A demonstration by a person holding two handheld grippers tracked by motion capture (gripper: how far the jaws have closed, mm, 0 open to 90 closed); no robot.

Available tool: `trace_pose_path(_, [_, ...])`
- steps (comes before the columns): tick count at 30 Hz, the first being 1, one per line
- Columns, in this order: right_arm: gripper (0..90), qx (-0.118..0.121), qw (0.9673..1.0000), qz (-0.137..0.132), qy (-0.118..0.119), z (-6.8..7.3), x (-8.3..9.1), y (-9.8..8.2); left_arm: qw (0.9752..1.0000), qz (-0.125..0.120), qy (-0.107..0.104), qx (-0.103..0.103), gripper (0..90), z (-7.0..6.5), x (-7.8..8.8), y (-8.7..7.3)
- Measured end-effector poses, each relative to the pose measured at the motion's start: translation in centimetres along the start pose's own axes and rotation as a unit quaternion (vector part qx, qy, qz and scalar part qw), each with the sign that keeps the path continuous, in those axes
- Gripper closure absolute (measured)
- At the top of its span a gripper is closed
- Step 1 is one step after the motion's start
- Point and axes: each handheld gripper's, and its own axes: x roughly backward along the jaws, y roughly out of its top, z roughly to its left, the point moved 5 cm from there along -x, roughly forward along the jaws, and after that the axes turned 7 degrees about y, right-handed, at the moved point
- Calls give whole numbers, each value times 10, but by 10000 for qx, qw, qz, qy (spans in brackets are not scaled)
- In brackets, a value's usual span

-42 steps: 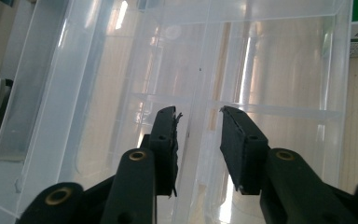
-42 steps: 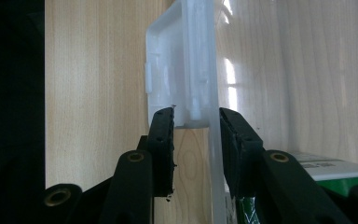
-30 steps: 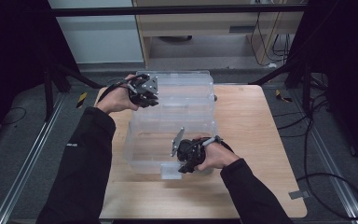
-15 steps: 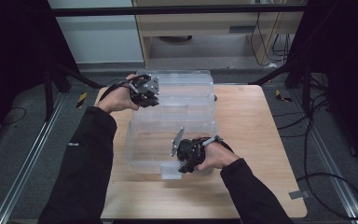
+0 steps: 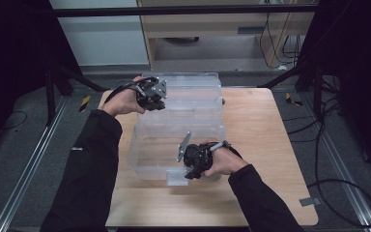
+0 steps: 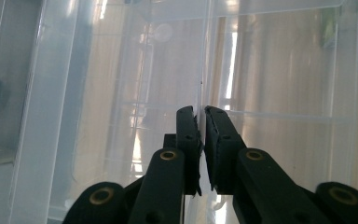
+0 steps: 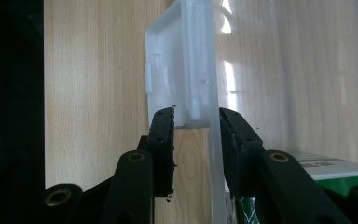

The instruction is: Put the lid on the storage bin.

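Clear plastic, one storage box [image 5: 181,123]: my left gripper [image 6: 200,122] clamps its wall, my right gripper [image 7: 196,122] straddles its latch [image 7: 179,70] unclenched.

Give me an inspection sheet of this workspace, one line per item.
Surface: wooden table, bare around the box.
Job's things: clear plastic box, lid open; latch tab at its near wall.
Clutter: nothing seen.
Grippers: left gripper shut on the box's far left edge; right gripper straddles the near wall by the latch, fingers apart.
Cables: one trails from each gripper; more on the floor at right.
Surroundings: dark frame, cabinet behind.
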Motion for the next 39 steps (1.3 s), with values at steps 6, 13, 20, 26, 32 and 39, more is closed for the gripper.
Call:
trace_pose_path(6, [681, 25, 10000, -22, -22, 0, 0, 0, 9999, 55, -24, -85, 869, -3, 4, 2])
trace_pose_path(13, [683, 46, 10000, -60, -39, 0, -1, 0, 9998, 28, -106, -178, 881, -9, 12, 7])
trace_pose_path(20, [684, 58, 9999, -44, -71, 1, -1, -1, 9996, -61, -86, -268, 884, -21, 23, 8])
trace_pose_path(26, [685, 78, 9999, -68, -79, 2, -1, -1, 9994, -98, -125, -312, 884, -32, 30, 10])
trace_pose_path(32, [684, 69, 9999, -56, -91, 3, -1, -1, 9994, -147, -136, -298, 886, -39, 35, 9])
trace_pose_path(39, [684, 101, 9999, -63, -112, 2, -1, -1, 9992, -150, -156, -322, 887, -50, 40, 10])
